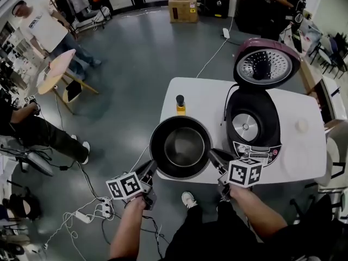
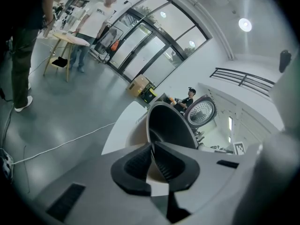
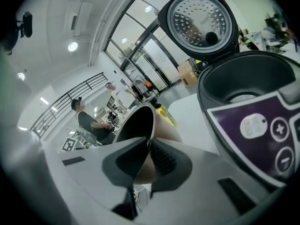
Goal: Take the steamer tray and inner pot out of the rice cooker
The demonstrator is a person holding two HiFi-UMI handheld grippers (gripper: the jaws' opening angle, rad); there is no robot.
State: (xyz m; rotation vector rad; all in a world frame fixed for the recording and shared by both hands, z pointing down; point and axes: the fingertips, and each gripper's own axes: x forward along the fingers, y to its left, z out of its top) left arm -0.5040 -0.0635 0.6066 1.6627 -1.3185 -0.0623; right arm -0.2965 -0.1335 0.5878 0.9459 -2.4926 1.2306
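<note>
White worktop (image 1: 201,94) stands on a grey floor (image 1: 136,53) in a big hall with glass doors. The left hand-held gripper (image 1: 150,167) and the right hand-held gripper (image 1: 213,155) reach over its near edge.

Between the two hangs or sits the dark inner pot (image 1: 185,145); I cannot tell whether its base touches the worktop. The left hand-held gripper (image 2: 151,149) has its jaws pinched narrow on the pot's (image 2: 171,125) left rim. The right hand-held gripper (image 3: 147,146) is clamped the same way on the pot's (image 3: 136,125) right rim.

Just beyond the pot from both stands a yellow bottle (image 1: 180,105) with a dark cap. Right of the right hand-held gripper, close by, is the rice cooker (image 1: 253,126), its lid (image 1: 266,63) thrown back. A white cable (image 1: 212,56) runs off past it, a cardboard box (image 1: 183,3) sits far ahead, and a person (image 1: 46,29) stands far off beyond the left hand-held gripper.

The pot's inside shows bare metal. The cooker's (image 3: 248,88) well shows its round plate.
</note>
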